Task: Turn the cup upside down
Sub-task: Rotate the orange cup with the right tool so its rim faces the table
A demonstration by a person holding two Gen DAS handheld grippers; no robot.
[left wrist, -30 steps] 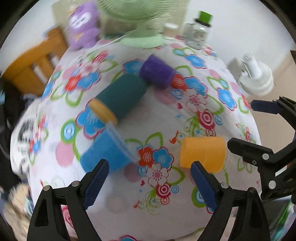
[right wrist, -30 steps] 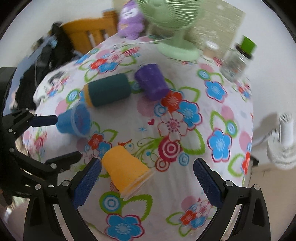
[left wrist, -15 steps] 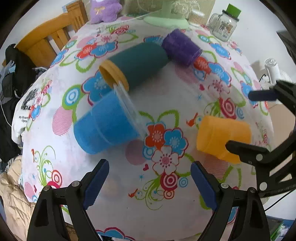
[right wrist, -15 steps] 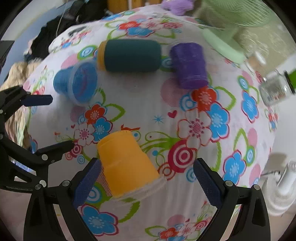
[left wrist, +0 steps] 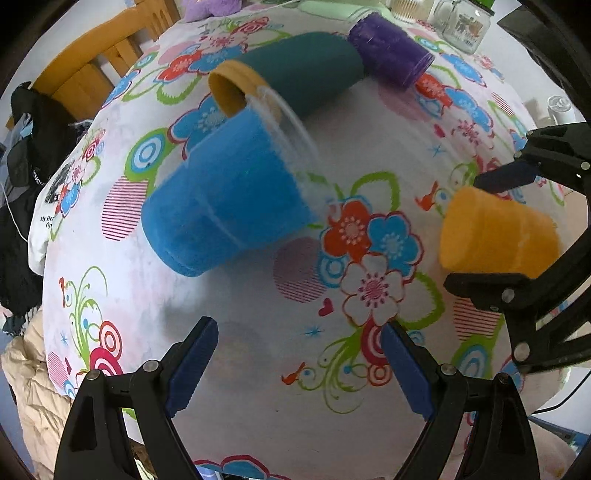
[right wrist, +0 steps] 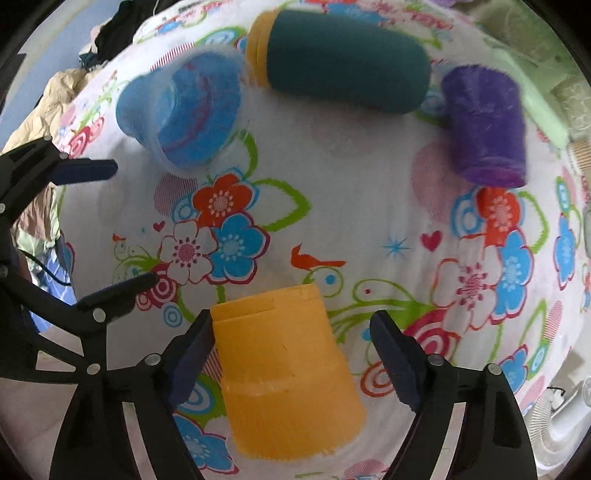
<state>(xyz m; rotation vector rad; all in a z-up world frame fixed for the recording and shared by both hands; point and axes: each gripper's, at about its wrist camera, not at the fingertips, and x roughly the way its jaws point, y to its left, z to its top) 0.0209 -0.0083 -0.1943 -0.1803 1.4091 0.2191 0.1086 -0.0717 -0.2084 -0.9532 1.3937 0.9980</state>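
Observation:
Several cups lie on their sides on a flowered tablecloth [left wrist: 258, 350]. The blue cup [left wrist: 229, 199] lies just ahead of my open left gripper [left wrist: 299, 365], apart from its fingers; it also shows in the right wrist view [right wrist: 184, 110]. The orange cup [right wrist: 284, 373] lies between the fingers of my open right gripper [right wrist: 291, 362], its base pointing away; the left finger is close to or touching it. In the left wrist view the orange cup [left wrist: 495, 236] sits between the right gripper's fingers at right.
A teal cup with a yellow rim [right wrist: 343, 59] and a purple cup [right wrist: 484, 125] lie farther back. A glass jar [left wrist: 461, 22] and a green fan base [right wrist: 532, 92] stand at the far edge. A wooden chair [left wrist: 96, 70] is beyond the table's left edge.
Both grippers have moved forward and down toward the table. The orange cup now lies between the right gripper's fingers, and the blue cup is much nearer the left gripper.

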